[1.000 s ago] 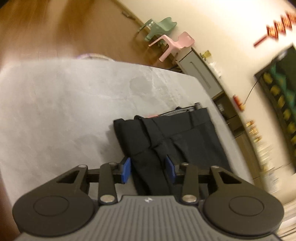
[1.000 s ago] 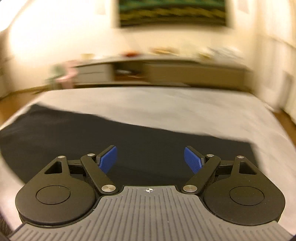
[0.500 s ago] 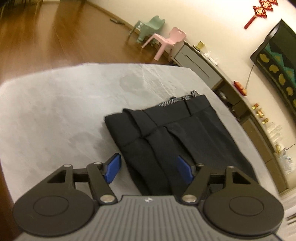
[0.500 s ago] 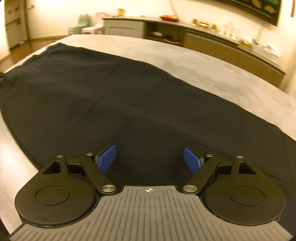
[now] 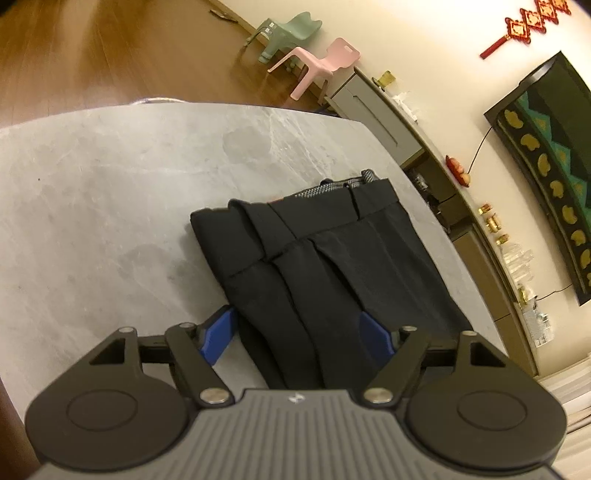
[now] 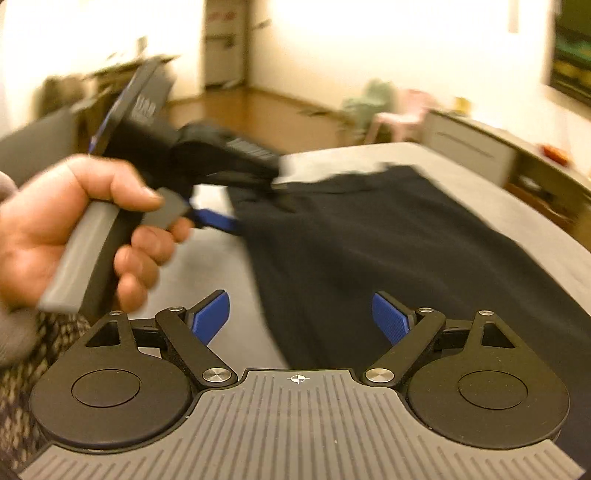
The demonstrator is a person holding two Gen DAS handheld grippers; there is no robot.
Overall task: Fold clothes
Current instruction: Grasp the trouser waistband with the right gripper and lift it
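Note:
Black trousers [image 5: 332, 266] lie folded lengthwise on the grey marble table [image 5: 110, 184], waistband at the far end with its grey lining showing. My left gripper [image 5: 297, 330] hovers over the near part; its jaws are opening, one blue pad beside the cloth's left edge, the other above the fabric, neither pressing. In the right wrist view the trousers [image 6: 388, 240] stretch away to the right. My right gripper [image 6: 300, 319] is low over their near edge, jaws opening, nothing pinched. A person's hand [image 6: 74, 229] holds the left gripper [image 6: 251, 199] at the trousers' far left end.
A pink chair [image 5: 325, 62] and a green chair [image 5: 291, 29] stand on the wooden floor beyond the table. A long sideboard [image 5: 380, 114] with small ornaments runs along the wall on the right. The table's right edge is close to the trousers.
My left jaws spread and let go of the trouser fold they pinched. The right gripper swept along the trousers and turned left, bringing the hand with the left gripper into view.

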